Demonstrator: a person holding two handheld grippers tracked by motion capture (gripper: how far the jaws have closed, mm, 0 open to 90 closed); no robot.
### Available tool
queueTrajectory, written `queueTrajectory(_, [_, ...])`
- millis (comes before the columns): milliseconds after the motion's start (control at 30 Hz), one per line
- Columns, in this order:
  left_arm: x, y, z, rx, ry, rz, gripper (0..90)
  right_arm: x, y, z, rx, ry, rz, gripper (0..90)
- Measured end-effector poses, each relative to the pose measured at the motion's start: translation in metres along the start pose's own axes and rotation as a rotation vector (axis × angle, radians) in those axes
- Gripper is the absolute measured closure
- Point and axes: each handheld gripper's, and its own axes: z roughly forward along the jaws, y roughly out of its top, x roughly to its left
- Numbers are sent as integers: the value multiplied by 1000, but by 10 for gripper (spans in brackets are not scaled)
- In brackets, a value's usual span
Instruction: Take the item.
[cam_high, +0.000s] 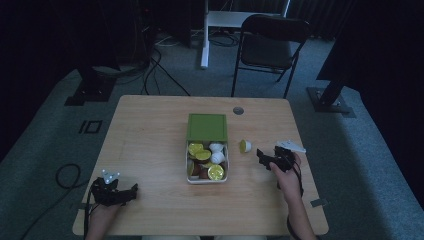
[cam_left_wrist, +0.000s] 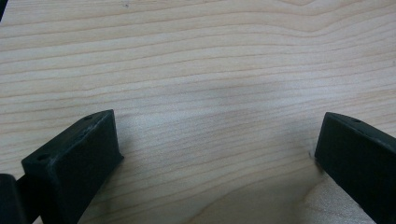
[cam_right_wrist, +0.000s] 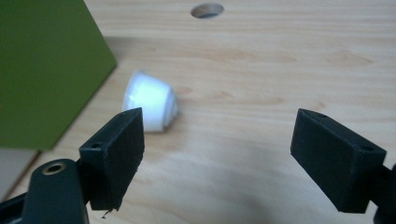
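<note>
Dim room, grey carpet, a black folding chair (cam_high: 270, 47) behind a light wood table (cam_high: 150, 130) w/ a round cable hole (cam_high: 238, 110) near its far edge. Mid-table sits a white box (cam_high: 207, 179) full of coffee capsules (cam_high: 206, 159), yellow-green and white tops mixed, some darker ones underneath. Its green lid (cam_high: 207, 127) is open and rests at the far side of the box.

One loose capsule (cam_high: 245, 146) lies on its side just right of the box, apart from it; in the right gripper view it's white-bodied, next to the green lid's edge.

Right gripper (cam_high: 265, 158), held in the person's right hand (cam_high: 286, 176), is near that capsule, pointed toward it, jaws spread wide w/ nothing between them; capsule sits beyond the left jaw in its own view, not touching.

Left gripper (cam_high: 131, 190) rests low at the near-left part of the table, in the left hand (cam_high: 102, 212), well apart from the box. Jaws also spread, only bare wood grain between them.
</note>
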Motion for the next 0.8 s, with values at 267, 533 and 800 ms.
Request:
queueTrajectory(267, [0, 0, 0, -1, 0, 0, 1, -6, -17, -10, 19, -11, -19, 149])
queueTrajectory(533, [0, 0, 0, 0, 0, 2, 1, -13, -29, -19, 31, -25, -16, 133])
queueTrajectory(800, [0, 0, 0, 0, 0, 2, 1, -19, -44, -27, 56, -24, -12, 128])
